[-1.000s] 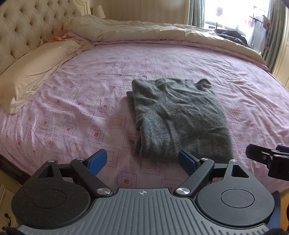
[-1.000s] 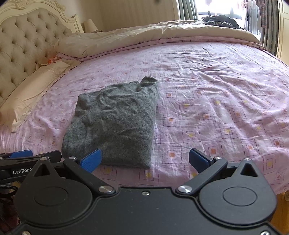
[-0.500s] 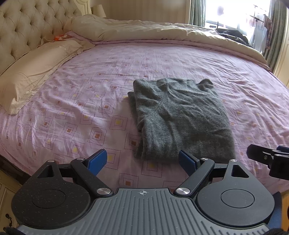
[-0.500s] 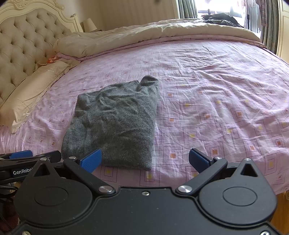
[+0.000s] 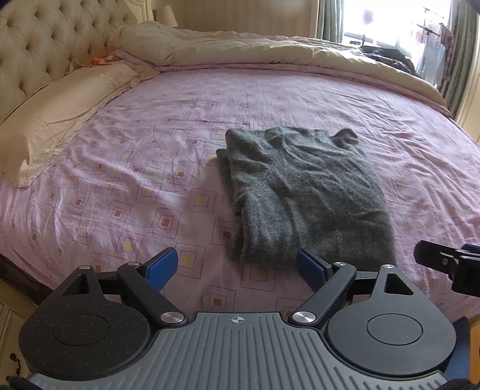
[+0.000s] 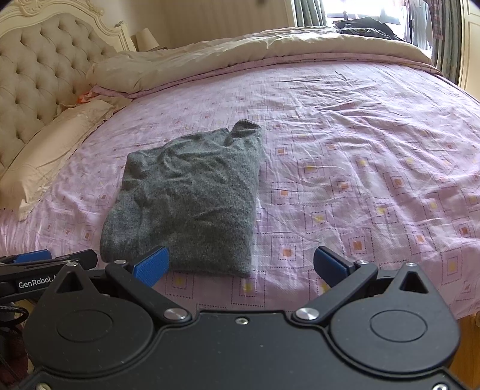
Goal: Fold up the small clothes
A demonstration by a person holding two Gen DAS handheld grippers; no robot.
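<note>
A grey knitted sweater (image 5: 306, 195) lies folded into a rough rectangle on the pink patterned bedsheet (image 5: 150, 186), with a cuff poking out at its far right corner. My left gripper (image 5: 240, 264) hovers open just short of the sweater's near edge, nothing between its blue pads. In the right wrist view the same sweater (image 6: 192, 198) lies ahead and to the left. My right gripper (image 6: 241, 264) is open too, over the sweater's near right corner without touching it. The left gripper's tip (image 6: 48, 259) shows at that view's left edge.
A cream pillow (image 5: 57, 120) and tufted headboard (image 5: 45, 42) lie to the left. A rolled beige duvet (image 5: 270, 51) runs along the far side, with dark clothes (image 6: 366, 28) near the window. The bed's near edge (image 6: 468, 312) drops off beside the right gripper.
</note>
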